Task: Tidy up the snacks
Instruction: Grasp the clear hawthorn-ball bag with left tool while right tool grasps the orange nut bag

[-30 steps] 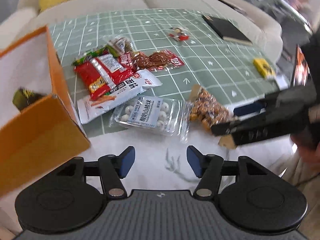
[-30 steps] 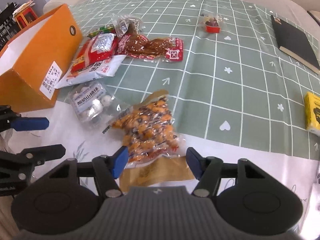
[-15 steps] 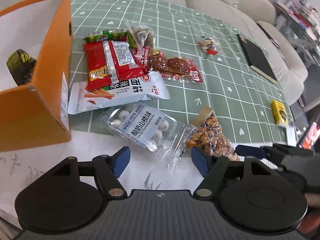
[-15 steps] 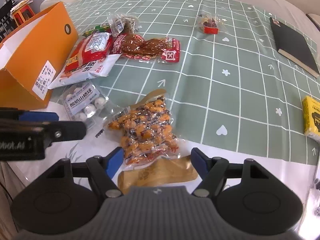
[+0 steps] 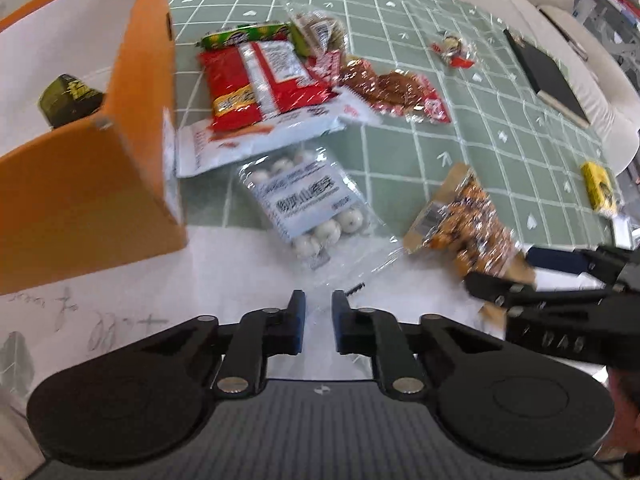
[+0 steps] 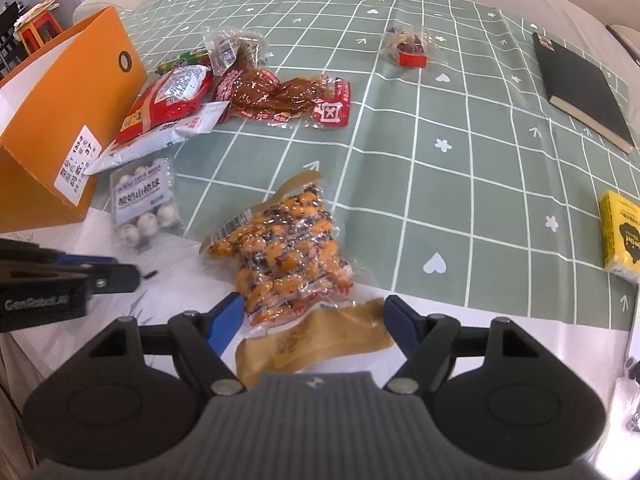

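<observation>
A clear pack of white balls (image 5: 308, 204) lies beside the orange box (image 5: 92, 184), which has a dark green packet (image 5: 70, 98) inside. My left gripper (image 5: 318, 300) points steeply down at the pack's near corner. Its jaws are shut, and the clear film runs in between the pads. From the right wrist view that gripper (image 6: 134, 274) sits just below the ball pack (image 6: 140, 200). My right gripper (image 6: 314, 312) stands open over the near end of the orange nut pack (image 6: 288, 248), pads clear of it on both sides.
Red, white and brown snack packs (image 6: 168, 96) are piled by the orange box (image 6: 72, 100). A small red sweet (image 6: 408, 48), a black notebook (image 6: 580, 92) and a yellow box (image 6: 622, 236) lie farther out on the green checked cloth (image 6: 440, 200). A sofa is behind.
My left gripper went from wide open to shut at the ball pack's corner, sinking a little and rolling. The right gripper stayed over the nut pack, jaws slightly wider.
</observation>
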`<action>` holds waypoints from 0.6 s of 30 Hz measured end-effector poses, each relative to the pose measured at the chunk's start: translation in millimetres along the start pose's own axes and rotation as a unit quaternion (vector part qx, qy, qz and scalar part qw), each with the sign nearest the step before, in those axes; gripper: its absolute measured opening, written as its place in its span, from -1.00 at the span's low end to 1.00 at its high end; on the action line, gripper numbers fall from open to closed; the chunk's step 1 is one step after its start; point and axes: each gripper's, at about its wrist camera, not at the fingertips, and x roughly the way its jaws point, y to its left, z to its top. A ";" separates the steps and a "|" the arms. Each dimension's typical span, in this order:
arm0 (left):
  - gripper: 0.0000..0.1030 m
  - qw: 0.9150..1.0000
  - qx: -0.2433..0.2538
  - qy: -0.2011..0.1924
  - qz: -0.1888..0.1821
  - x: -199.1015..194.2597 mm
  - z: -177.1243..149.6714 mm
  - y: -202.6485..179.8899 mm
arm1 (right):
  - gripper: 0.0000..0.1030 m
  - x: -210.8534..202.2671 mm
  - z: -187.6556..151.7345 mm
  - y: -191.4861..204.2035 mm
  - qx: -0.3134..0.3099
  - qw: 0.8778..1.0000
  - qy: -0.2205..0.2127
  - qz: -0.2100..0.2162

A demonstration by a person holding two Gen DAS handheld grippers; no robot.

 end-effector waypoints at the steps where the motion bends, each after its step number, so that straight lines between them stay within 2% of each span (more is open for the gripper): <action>1: -0.83 1.000 0.004 0.002 0.006 -1.4 -2.2 2.6 | 0.42 -0.3 -0.3 0.4 -0.001 1.000 0.000 -0.001; 4: -0.92 1.000 0.003 0.012 0.026 -5.0 -7.3 12.2 | 0.42 -1.0 -1.8 0.3 -0.002 1.000 0.001 -0.002; 7: -0.92 0.998 0.001 0.011 0.069 -9.8 -11.6 22.3 | 0.42 -1.8 -3.0 -0.3 0.001 1.000 0.002 -0.005; 8: -0.91 0.997 -0.003 0.010 0.073 -12.1 -12.8 25.2 | 0.42 -2.2 -3.2 -0.3 0.002 1.000 0.001 -0.005; 10: -0.80 0.999 -0.022 -0.002 0.044 -18.6 -14.5 31.1 | 0.42 -3.5 -3.1 0.7 0.000 1.000 -0.003 -0.005; 12: -0.31 0.999 -0.037 -0.014 0.009 -24.0 -15.1 31.1 | 0.43 -5.6 -2.0 1.7 0.000 1.000 -0.012 -0.003; 13: -0.15 0.999 -0.038 -0.024 -0.002 -26.7 -14.9 28.7 | 0.43 -6.6 -1.4 2.1 0.000 1.000 -0.015 -0.002; 14: 0.14 0.999 -0.036 -0.036 -0.010 -28.6 -14.4 25.2 | 0.45 -7.1 -0.8 2.9 -0.001 1.000 -0.018 -0.001; 15: 0.34 0.998 -0.036 -0.044 -0.012 -29.3 -13.1 21.8 | 0.45 -6.9 0.0 4.0 -0.002 1.000 -0.020 -0.002; 18: 0.48 0.997 -0.047 -0.055 -0.014 -27.3 -5.8 14.1 | 0.45 -4.3 3.2 7.6 -0.011 1.000 -0.022 -0.006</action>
